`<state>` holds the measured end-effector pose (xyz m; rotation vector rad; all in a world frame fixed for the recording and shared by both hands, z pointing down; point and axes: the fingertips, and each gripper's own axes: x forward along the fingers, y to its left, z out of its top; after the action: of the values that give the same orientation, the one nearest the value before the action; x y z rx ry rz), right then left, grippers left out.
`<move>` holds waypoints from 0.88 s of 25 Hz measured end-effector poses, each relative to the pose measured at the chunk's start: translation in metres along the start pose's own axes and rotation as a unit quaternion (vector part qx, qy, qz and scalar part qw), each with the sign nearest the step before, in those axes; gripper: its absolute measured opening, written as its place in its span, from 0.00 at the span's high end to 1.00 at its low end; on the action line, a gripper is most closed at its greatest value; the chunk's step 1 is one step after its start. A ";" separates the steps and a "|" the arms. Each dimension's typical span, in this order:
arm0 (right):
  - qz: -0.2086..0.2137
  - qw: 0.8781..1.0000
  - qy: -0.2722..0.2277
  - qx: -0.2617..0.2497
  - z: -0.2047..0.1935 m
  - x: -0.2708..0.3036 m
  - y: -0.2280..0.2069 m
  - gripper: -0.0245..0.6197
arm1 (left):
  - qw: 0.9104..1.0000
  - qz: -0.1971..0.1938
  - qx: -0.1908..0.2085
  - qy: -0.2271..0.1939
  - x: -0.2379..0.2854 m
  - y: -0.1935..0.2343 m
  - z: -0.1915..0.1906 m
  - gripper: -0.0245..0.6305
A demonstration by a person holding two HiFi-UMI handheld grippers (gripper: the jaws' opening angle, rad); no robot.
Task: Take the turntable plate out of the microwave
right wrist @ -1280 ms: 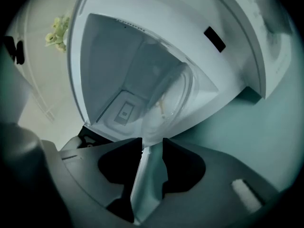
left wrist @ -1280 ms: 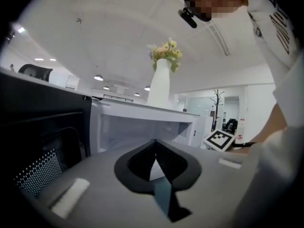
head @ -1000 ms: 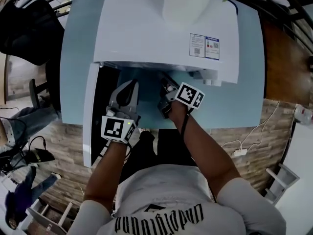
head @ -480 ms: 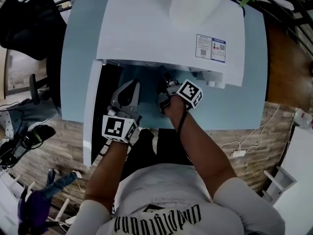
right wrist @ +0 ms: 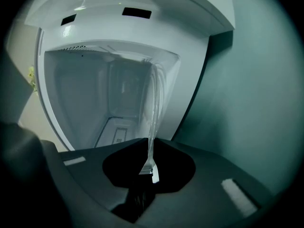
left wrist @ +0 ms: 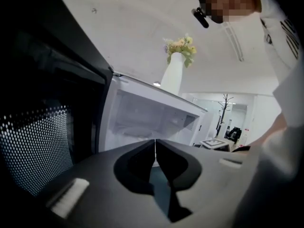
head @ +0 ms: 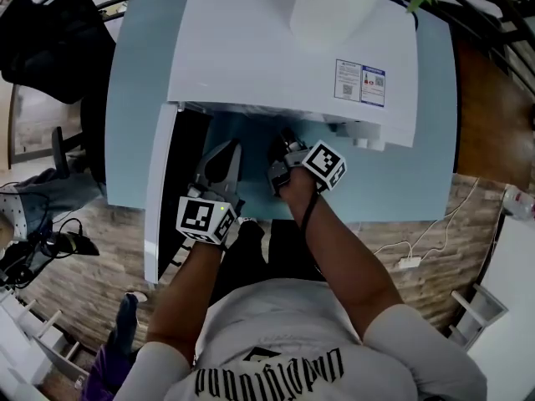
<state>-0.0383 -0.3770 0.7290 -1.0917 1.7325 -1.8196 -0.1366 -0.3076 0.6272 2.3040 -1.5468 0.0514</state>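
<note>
The jaws of the right gripper (right wrist: 151,144) are closing, and the thin rim of the clear glass plate (right wrist: 155,103) is right between them. The plate shows edge-on here because this hand is rolled on its side. I think that is so one jaw can go over the rim and one under it. Most of the plate lies flat inside the microwave (head: 284,57), low over its floor. The jaws of the left gripper (left wrist: 155,145) are tight together with nothing in them. It waits just outside the opening, near the open door (head: 155,199), likely to keep out of the way. The door hangs wide at the left so the plate has room to come out. The microwave sits on a blue worktop (head: 410,182)
</note>
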 end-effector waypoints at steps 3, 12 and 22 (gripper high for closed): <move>-0.005 1.000 -0.003 0.002 0.002 -0.005 -0.001 0.90 | 1.000 -0.007 -0.025 0.006 0.000 0.000 -0.006 0.88; -0.005 1.000 0.003 0.010 -0.008 -0.030 -0.005 0.91 | 0.982 -0.032 -0.187 0.028 0.010 -0.005 -0.040 0.78; -0.011 1.000 0.020 0.007 -0.016 -0.058 -0.009 0.92 | 0.909 -0.004 -0.415 0.035 0.021 0.015 -0.093 0.62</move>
<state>-0.0126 -0.3218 0.7232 -1.0797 1.7338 -1.8772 -0.1263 -0.3019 0.7228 1.5988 -1.1878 -0.4391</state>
